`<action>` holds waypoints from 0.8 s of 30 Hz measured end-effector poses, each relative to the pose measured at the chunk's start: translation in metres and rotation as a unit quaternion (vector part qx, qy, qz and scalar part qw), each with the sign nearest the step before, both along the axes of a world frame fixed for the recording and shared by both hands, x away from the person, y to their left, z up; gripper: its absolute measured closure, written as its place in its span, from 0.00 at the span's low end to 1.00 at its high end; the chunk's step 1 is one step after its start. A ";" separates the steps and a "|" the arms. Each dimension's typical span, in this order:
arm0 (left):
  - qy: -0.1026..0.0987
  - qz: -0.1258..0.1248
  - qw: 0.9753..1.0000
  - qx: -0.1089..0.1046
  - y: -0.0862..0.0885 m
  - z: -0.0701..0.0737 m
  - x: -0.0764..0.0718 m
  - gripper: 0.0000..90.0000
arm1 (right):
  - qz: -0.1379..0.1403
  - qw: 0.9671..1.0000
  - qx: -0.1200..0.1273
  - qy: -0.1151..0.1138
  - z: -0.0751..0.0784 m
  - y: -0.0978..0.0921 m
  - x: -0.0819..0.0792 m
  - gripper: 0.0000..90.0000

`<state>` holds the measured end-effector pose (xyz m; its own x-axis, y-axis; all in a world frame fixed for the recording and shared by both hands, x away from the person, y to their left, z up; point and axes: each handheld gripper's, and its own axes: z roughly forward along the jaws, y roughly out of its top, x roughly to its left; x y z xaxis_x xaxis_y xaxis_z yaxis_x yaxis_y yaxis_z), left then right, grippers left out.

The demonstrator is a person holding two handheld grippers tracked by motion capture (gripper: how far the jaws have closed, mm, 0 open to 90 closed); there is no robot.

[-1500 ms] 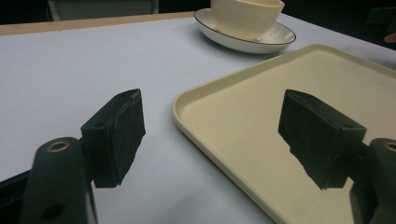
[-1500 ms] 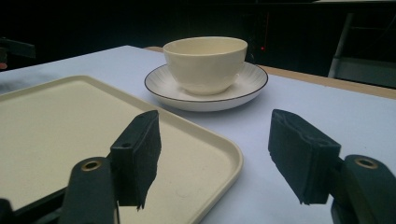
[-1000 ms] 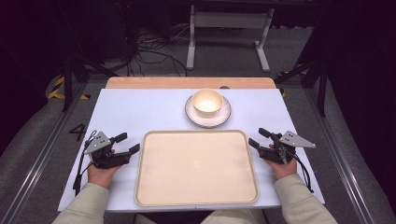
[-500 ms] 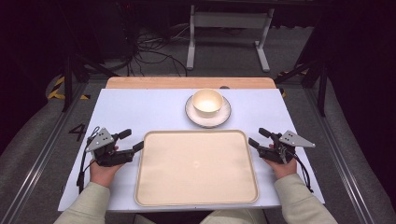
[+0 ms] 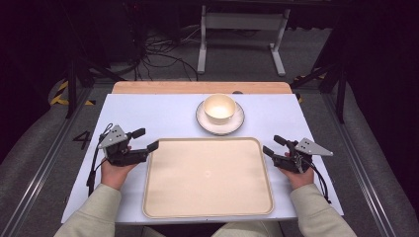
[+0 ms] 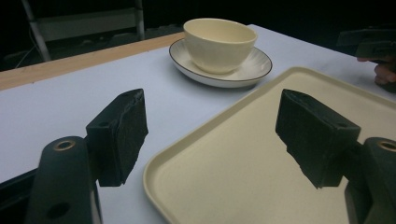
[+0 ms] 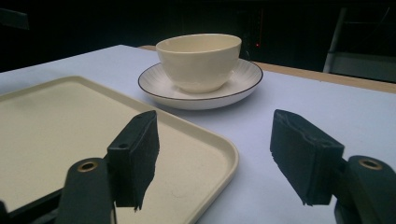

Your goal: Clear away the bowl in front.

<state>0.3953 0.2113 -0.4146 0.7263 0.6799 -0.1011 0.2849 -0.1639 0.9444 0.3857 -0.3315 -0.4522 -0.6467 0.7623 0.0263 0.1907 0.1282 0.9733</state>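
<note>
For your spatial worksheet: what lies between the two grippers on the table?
The empty cream tray lies between the left gripper and right gripper, seen in the high view.

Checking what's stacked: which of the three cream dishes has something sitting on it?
The saucer, with its dark rim line: the bowl stands on it. The tray holds nothing, and both grippers are beside its edges.

Cream tray (image 5: pixel 207 177) flat, empty, at table's near edge, between claws.

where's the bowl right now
In the high view the bowl sits on a saucer at the far middle of the table, just beyond the tray's far edge, between and ahead of both grippers.
</note>
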 end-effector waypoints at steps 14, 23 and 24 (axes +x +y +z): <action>0.018 -0.013 1.000 -0.002 -0.027 0.016 0.030 0.29 | 0.000 1.000 0.001 0.001 0.000 0.000 0.000 0.36; 0.018 -0.024 1.000 0.008 -0.046 0.027 0.042 0.28 | -0.001 1.000 0.001 0.000 0.000 0.000 0.000 0.36; 0.018 -0.024 1.000 0.008 -0.046 0.027 0.042 0.28 | -0.001 1.000 0.001 0.000 0.000 0.000 0.000 0.36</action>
<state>0.4371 0.1654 -0.3873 0.7536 0.6467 -0.1177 0.3106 -0.1926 0.9308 0.3856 -0.3313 -0.4522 -0.6444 0.7642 0.0276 0.1915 0.1264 0.9733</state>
